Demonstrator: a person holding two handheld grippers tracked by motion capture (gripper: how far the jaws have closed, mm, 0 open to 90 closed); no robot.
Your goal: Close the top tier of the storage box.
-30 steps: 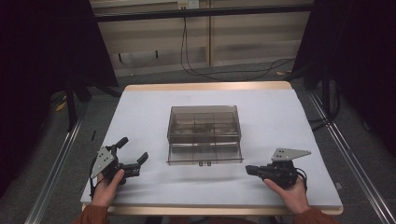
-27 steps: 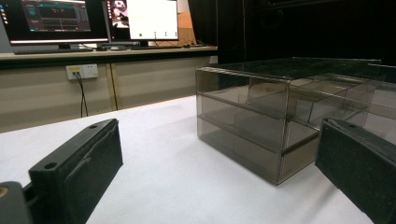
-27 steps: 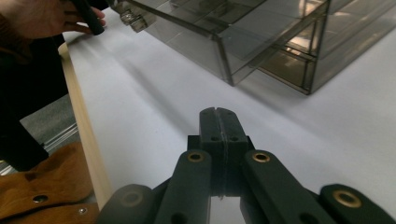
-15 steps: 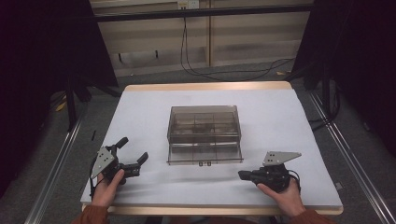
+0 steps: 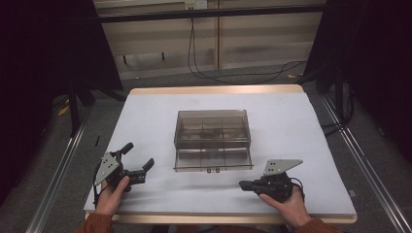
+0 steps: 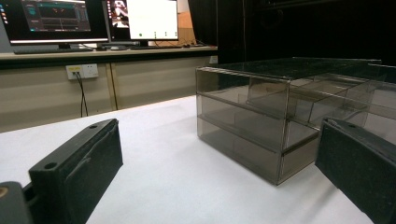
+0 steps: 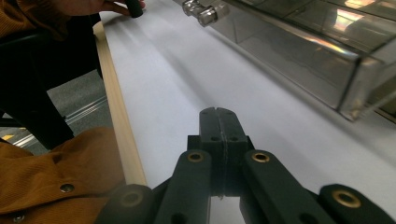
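Rust-brown corduroy sleeves [image 7: 42, 186] with metal snap buttons, black left gripper [image 5: 137, 165], black right gripper [image 5: 243, 185], grey three-cornered plates

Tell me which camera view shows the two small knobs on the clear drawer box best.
The right gripper view: the knobs appear large and shiny at the front of the drawer box. In the high view they are only two tiny specks at the box's near edge. The left gripper view shows the box's corner and side, where no knobs can be made out.

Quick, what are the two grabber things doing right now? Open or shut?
Left gripper: open, holding nothing.
Right gripper: shut, holding nothing, near the clear box.
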